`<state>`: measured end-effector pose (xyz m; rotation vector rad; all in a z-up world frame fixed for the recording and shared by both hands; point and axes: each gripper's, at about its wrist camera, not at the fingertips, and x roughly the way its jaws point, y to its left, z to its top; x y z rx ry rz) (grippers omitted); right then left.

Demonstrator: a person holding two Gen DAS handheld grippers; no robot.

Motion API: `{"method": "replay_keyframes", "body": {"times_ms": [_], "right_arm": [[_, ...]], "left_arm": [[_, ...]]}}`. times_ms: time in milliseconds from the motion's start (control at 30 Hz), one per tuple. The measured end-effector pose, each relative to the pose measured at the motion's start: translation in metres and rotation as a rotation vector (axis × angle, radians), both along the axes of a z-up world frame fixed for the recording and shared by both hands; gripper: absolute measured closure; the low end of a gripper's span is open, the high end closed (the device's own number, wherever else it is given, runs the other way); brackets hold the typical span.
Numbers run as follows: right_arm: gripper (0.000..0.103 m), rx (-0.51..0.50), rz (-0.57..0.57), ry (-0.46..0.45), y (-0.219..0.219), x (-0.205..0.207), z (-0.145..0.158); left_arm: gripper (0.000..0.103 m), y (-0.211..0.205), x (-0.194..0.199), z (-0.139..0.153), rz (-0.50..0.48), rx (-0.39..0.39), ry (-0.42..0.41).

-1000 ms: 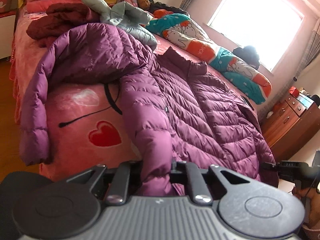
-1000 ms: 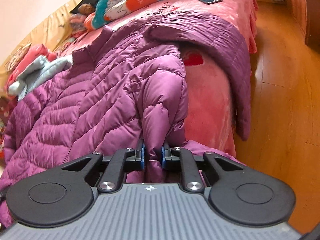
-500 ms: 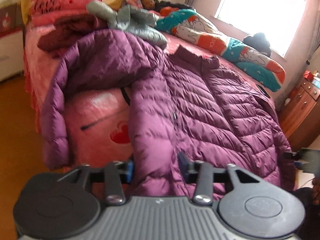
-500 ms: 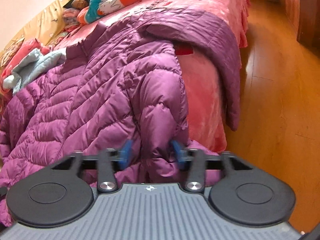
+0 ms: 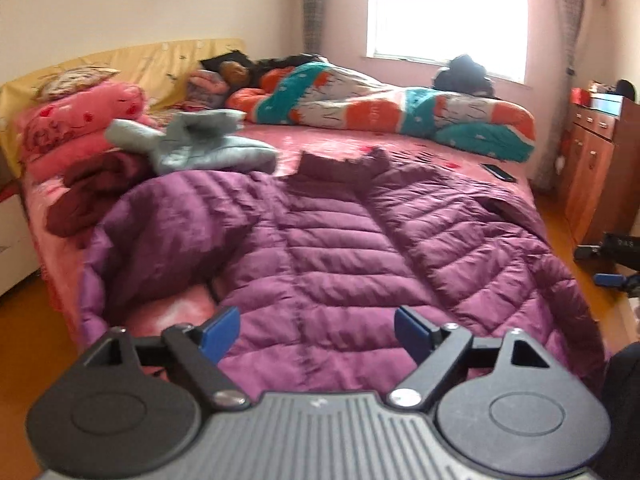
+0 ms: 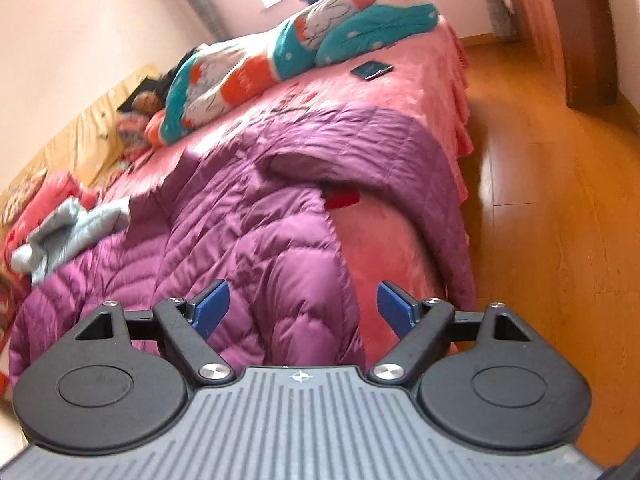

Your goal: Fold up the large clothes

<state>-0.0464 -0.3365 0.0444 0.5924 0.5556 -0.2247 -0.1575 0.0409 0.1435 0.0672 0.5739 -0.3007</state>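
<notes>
A large purple quilted down jacket (image 5: 340,248) lies spread front-up on the pink bed, collar toward the far side, hem hanging over the near edge. Its sleeves drape over the bed's sides, one at the left (image 5: 132,248) and one at the right (image 6: 404,168). My left gripper (image 5: 316,332) is open and empty just above the jacket's hem. My right gripper (image 6: 304,308) is open and empty above the hem's right corner (image 6: 288,280). The right gripper's blue tip also shows at the right edge of the left wrist view (image 5: 612,280).
On the pink bed (image 5: 352,144) lie a grey jacket (image 5: 200,144), a dark red garment (image 5: 92,188), folded pink bedding (image 5: 80,120), a colourful quilt (image 5: 400,108) and a phone (image 6: 372,70). A wooden dresser (image 5: 596,152) stands at the right. Wood floor (image 6: 560,200) surrounds the bed.
Both grippers have opened and let go of the jacket's hem, then drawn back and up. The hem now lies flat over the bed edge.
</notes>
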Motion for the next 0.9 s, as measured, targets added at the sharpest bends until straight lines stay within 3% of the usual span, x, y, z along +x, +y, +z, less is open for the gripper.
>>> {"method": "replay_keyframes", "body": {"times_ms": [67, 233, 333, 567, 733, 900], "right_arm": [[0.001, 0.024, -0.035, -0.018, -0.009, -0.001, -0.003], [0.000, 0.099, -0.118, -0.045, -0.021, -0.002, -0.011], [0.000, 0.148, -0.155, -0.059, -0.033, -0.001, -0.018], [0.000, 0.241, -0.216, -0.141, -0.049, -0.008, -0.028], [0.000, 0.468, -0.284, -0.259, -0.079, -0.014, -0.053], [0.000, 0.658, -0.365, -0.270, -0.098, -0.012, -0.081]], "left_arm": [[0.011, -0.014, 0.005, 0.000, -0.026, -0.007, 0.008], [0.011, -0.054, 0.011, -0.002, -0.103, -0.005, 0.016], [0.003, -0.075, 0.014, -0.002, -0.140, -0.005, 0.024], [0.002, -0.115, 0.013, -0.003, -0.226, 0.012, 0.019], [0.002, -0.136, 0.016, -0.001, -0.248, 0.006, 0.015], [0.001, -0.154, 0.024, 0.001, -0.265, -0.014, 0.008]]}}
